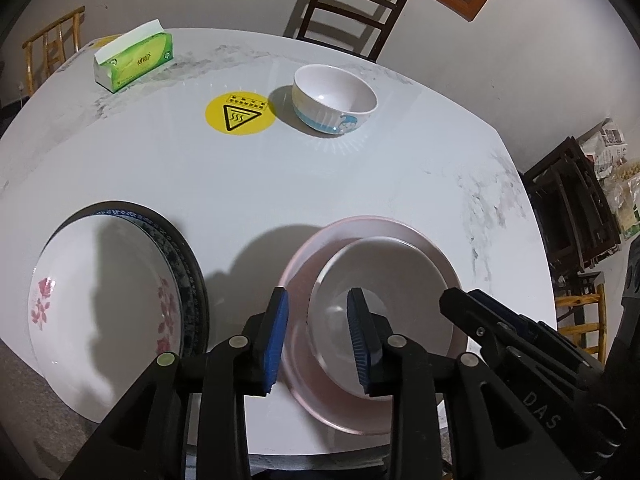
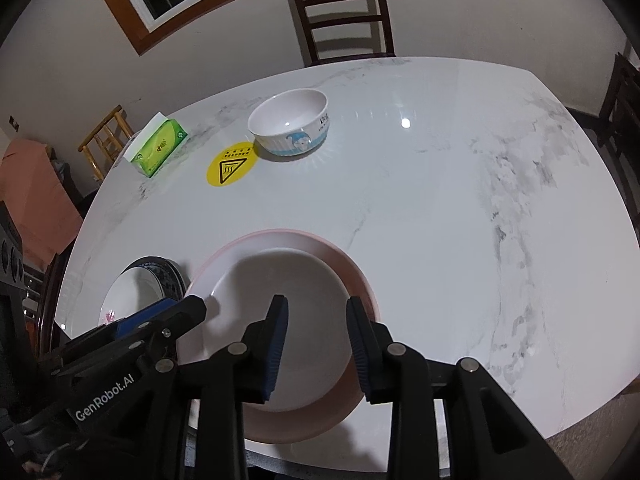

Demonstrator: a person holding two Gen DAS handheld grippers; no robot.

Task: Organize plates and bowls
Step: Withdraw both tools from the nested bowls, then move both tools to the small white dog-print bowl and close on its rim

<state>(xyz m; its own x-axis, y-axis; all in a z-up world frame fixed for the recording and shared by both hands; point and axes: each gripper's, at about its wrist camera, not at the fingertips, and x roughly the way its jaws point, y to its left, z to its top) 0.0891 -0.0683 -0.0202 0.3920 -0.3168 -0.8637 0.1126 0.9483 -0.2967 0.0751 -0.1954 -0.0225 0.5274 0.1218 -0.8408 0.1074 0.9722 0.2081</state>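
Note:
A pink plate (image 1: 432,248) lies near the table's front edge with a plain white bowl (image 1: 400,264) in it; both show in the right wrist view, the plate (image 2: 348,264) and the bowl (image 2: 308,292). My left gripper (image 1: 318,336) is open, hovering over the plate's left side. My right gripper (image 2: 316,340) is open above the white bowl. At the left a white floral plate (image 1: 100,292) rests on a dark blue-rimmed plate (image 1: 188,256). A white bowl with a blue cartoon print (image 1: 334,98) stands farther back (image 2: 290,122).
A green tissue box (image 1: 134,58) stands at the back left of the white marble table (image 1: 280,184). A yellow heat-warning sticker (image 1: 240,113) lies beside the cartoon bowl. A dark wooden chair (image 2: 342,12) stands behind the table. More chairs stand at the sides.

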